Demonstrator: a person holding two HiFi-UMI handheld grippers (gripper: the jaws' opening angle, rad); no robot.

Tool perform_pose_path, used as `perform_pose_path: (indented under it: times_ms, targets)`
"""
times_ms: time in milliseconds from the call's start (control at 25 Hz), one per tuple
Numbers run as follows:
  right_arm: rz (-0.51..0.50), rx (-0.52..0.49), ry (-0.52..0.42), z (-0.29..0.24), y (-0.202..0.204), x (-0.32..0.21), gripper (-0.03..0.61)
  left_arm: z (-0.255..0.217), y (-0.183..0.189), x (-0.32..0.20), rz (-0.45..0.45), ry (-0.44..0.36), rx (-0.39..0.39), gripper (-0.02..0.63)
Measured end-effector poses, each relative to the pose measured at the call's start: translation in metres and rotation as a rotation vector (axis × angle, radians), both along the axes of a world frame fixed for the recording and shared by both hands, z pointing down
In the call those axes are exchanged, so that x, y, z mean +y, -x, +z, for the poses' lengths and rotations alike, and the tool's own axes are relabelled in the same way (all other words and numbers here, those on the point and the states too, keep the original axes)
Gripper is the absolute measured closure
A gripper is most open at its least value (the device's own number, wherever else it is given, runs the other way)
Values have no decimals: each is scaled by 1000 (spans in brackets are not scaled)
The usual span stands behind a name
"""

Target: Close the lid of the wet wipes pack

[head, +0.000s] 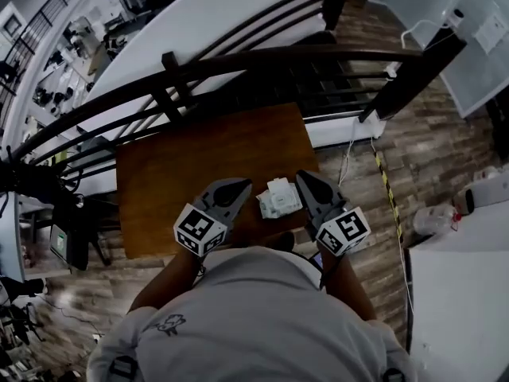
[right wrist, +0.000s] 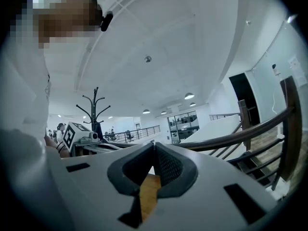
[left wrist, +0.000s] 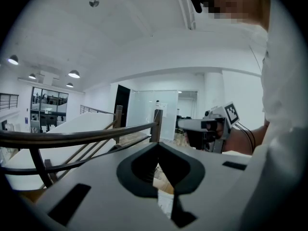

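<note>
A white wet wipes pack (head: 278, 199) lies near the front edge of a brown wooden table (head: 183, 173); I cannot tell how its lid stands. My left gripper (head: 242, 185) sits just left of the pack and my right gripper (head: 305, 178) just right of it, both angled in toward it. Both have their jaws together with nothing between them. In the left gripper view the jaws (left wrist: 158, 146) meet at the tip, and the right gripper (left wrist: 207, 129) shows beyond. The right gripper view shows its jaws (right wrist: 154, 146) shut over bare wood, with the left gripper (right wrist: 79, 136) at the left.
A dark curved railing (head: 238, 66) runs behind the table. A white surface (head: 461, 293) stands at the right, with a plastic bottle (head: 433, 221) beside it. A cable and striped tape (head: 382, 181) lie on the plank floor. The person's torso fills the bottom.
</note>
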State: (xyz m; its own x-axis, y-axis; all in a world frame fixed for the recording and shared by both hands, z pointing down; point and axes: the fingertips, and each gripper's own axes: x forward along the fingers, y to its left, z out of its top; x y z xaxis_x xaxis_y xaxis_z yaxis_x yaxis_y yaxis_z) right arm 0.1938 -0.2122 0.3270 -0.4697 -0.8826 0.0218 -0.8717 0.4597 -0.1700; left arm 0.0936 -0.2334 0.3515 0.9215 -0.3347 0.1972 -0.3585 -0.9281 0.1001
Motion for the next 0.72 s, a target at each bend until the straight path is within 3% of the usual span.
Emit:
perform_pose_path:
  times_ms: [480,720]
  targets:
    - [-183,10,-3,3,-65,-13,543,10,-48,-5,-216,-14,-2,604]
    - [-238,5,69,31,-86,-18,543,20,-59,-3,-273,-17,-38,604]
